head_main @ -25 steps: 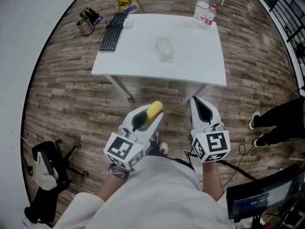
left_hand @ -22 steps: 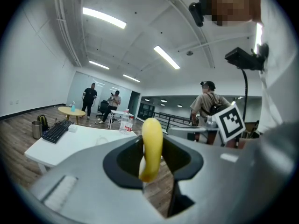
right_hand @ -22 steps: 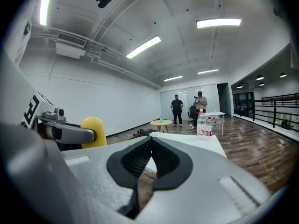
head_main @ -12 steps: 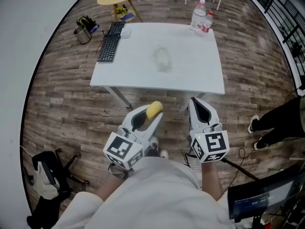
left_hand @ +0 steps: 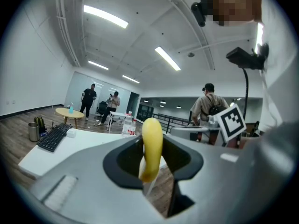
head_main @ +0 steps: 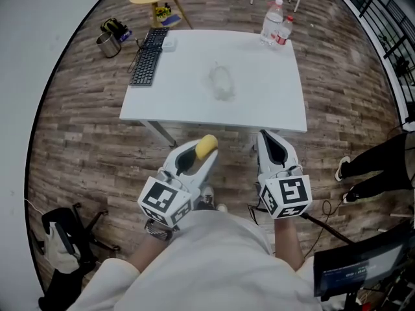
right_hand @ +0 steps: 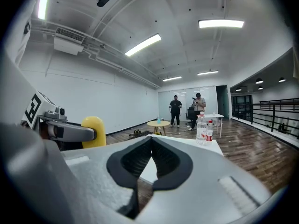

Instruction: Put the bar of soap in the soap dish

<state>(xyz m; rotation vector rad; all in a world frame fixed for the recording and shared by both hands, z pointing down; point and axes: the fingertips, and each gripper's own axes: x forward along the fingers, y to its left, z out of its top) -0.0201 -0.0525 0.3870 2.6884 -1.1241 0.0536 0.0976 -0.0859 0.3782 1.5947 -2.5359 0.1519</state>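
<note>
Left tool (head_main: pixel 205 151) clamping smooth yellow oval soap bar (head_main: pixel 207 146), right tool (head_main: pixel 266 140) closed, empty, clear rounded dish (head_main: pixel 222 81)

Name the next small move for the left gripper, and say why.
Probably carry the left gripper forward over the white table toward the clear soap dish. Its jaws clamp the yellow oval bar of soap, but it hangs above the wood floor, short of the table edge.

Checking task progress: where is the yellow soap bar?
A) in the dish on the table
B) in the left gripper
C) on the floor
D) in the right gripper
B: the soap bar stands clamped between the jaws of the left gripper, short of the table.
</note>
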